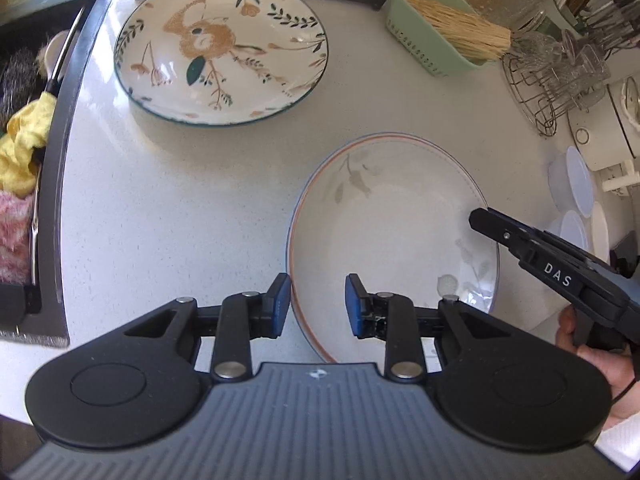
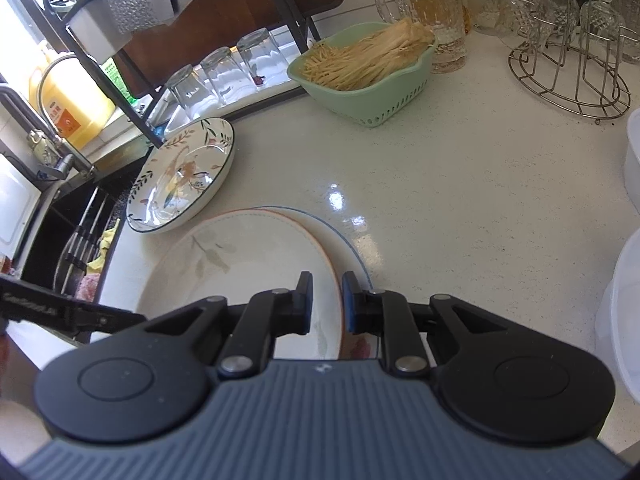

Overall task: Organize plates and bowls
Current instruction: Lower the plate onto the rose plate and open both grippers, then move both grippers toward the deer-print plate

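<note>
Counter: pale speckled stone (image 1: 192, 200), glossy; dark sink (image 1: 24, 128) at 9 o'clock with a yellow cloth (image 1: 24, 140) in it.
Room: green basket (image 2: 372, 76) of straw-like sticks at 1 o'clock; wire glass rack (image 2: 572, 80) at 2 o'clock; dish rack frame (image 2: 132, 80) at 11 o'clock.
Plates: squirrel plate (image 1: 220, 48) at 11 o'clock, flat on the counter; pale plate (image 1: 392, 232) nearer, tilted.
Hidden: the pale plate's near edge sits behind my own bodies; white tubs (image 1: 576, 196) at 3 o'clock are cropped.
Left gripper (image 1: 317, 306): jaws released, straddling the pale plate's rim, pads not pressing.
Right gripper (image 2: 327, 303): clenched on the pale plate's rim, pointing steeply down; my hand (image 1: 592, 360) is partly seen.
</note>
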